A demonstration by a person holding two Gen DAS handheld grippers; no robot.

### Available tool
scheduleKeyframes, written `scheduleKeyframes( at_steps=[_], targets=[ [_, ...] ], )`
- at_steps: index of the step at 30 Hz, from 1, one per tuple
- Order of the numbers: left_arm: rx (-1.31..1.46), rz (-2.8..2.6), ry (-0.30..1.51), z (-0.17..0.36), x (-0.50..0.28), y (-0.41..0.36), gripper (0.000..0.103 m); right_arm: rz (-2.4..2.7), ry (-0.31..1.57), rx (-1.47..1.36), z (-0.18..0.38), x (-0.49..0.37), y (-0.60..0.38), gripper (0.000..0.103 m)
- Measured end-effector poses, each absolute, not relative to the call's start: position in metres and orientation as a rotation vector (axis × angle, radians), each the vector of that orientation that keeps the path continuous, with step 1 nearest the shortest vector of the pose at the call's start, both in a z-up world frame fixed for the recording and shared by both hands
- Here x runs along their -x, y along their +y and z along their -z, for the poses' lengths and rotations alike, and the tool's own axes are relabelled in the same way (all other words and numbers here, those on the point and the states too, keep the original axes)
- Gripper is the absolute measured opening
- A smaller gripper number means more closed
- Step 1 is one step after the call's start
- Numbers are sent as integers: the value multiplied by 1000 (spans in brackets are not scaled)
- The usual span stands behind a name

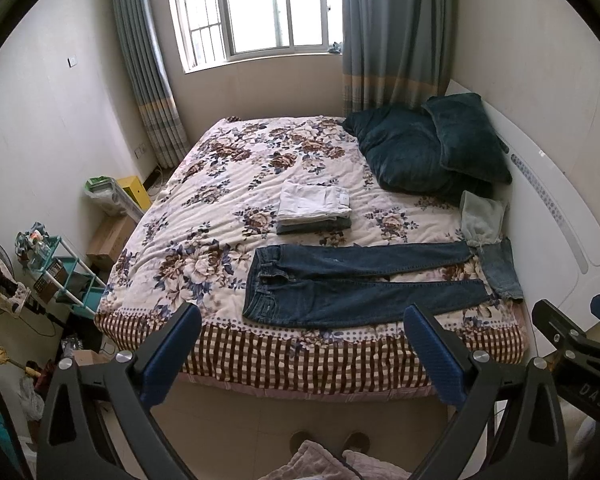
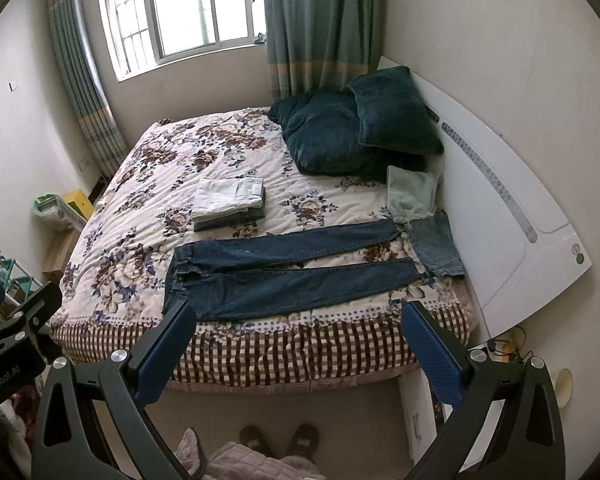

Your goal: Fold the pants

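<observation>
I'm at the start: the jeans [image 1: 360, 286] lie flat near the bed's [image 1: 308, 356] near edge, unfolded. Left gripper [image 1: 302, 322] and right gripper [image 2: 298, 320] both spread, empty. Next I'd reach for the legs.

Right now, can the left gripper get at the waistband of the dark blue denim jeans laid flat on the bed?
Probably yes. The left gripper is open and empty, short of the bed's edge; nothing lies between it and the waistband of the dark blue denim jeans; the folded stack sits farther back.
</observation>
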State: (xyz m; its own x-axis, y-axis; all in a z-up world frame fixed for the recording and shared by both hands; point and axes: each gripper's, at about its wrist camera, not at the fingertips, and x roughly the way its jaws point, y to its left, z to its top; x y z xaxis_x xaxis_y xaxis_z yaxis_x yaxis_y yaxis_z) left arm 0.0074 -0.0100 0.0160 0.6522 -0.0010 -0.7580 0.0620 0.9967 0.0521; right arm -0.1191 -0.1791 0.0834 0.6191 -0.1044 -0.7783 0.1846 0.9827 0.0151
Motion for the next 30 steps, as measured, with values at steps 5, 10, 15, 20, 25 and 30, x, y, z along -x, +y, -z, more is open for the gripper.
scheduleKeyframes(
  at_steps=[5,10,15,20,25,30],
  targets=[
    [-75,34,859,-22,-14,-15,103,166,887,-99,-83,119,-179,103],
    [-74,32,856,-23,-18,-17,103,166,885,-102,-89,117,-179,103],
    [-72,33,854,-23,-16,-14,103,166,884,-102,-91,116,-179,103],
    [-72,33,855,-22,-16,-13,103,165,883,-104,-90,116,-180,103],
    [-73,33,854,-22,-17,-14,103,165,884,-106,-90,116,-180,103],
    [-73,33,853,-23,-20,-15,103,164,883,-106,-89,116,-181,103]
  ],
)
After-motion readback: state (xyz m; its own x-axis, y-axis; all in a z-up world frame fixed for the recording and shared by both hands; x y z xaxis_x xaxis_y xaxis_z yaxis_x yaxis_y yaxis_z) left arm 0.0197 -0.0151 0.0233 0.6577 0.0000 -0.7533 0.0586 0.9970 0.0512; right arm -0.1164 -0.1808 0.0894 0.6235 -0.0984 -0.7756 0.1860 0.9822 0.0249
